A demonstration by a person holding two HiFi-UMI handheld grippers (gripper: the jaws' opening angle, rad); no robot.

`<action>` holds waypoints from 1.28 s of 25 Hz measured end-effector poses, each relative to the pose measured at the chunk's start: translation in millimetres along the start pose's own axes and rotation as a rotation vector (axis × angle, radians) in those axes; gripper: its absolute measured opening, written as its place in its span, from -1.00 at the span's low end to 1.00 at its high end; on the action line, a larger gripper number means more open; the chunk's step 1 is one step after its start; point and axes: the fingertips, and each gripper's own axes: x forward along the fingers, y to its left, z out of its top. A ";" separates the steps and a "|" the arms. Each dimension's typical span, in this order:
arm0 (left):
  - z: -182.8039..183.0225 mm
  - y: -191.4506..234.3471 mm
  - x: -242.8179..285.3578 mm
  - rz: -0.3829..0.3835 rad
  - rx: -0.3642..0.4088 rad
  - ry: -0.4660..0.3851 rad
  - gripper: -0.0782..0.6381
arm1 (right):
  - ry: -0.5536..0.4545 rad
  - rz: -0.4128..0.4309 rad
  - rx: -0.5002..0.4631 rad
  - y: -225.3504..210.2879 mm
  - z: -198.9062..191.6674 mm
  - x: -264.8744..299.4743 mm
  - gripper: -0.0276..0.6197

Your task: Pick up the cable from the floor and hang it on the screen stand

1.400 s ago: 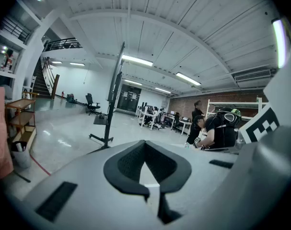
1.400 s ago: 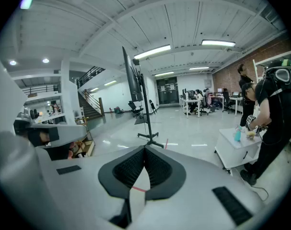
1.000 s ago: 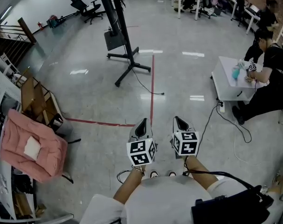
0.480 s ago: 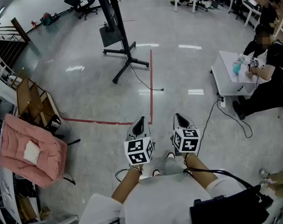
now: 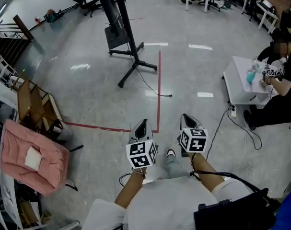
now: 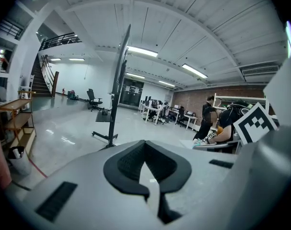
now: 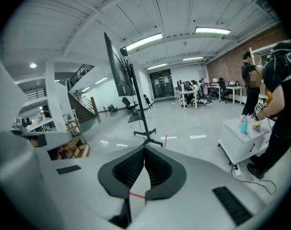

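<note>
While both grippers are empty and well short of it, the step in hand is, I judge, the approach to the cable [image 5: 160,94]. It lies on the floor [image 5: 87,95], trailing from the stand [image 5: 131,47]. The left gripper [image 5: 143,126] and right gripper [image 5: 187,122] have their fingers pressed together. The next move calls for closing in, stooping and parting one pair. A teal bottle [image 5: 251,75] stands on the white bench [image 5: 236,83]; I cannot tell its contents.
</note>
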 end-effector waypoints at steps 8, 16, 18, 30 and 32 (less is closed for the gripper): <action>26.0 4.8 71.2 0.036 -0.005 0.011 -0.78 | 0.048 0.045 -0.018 -31.9 39.8 66.9 -0.86; 44.3 15.3 118.2 0.057 -0.010 0.012 -0.78 | 0.057 0.090 -0.024 -46.3 72.1 117.9 -0.86; 47.7 18.2 120.7 0.059 -0.005 0.012 -0.77 | 0.053 0.094 -0.011 -46.4 75.6 122.0 -0.86; 51.1 17.3 200.8 0.076 -0.014 0.051 -0.77 | 0.105 0.101 0.037 -96.0 89.0 189.5 -0.86; 51.1 19.2 215.3 0.068 -0.014 0.059 -0.78 | 0.111 0.097 0.044 -101.8 89.7 200.7 -0.86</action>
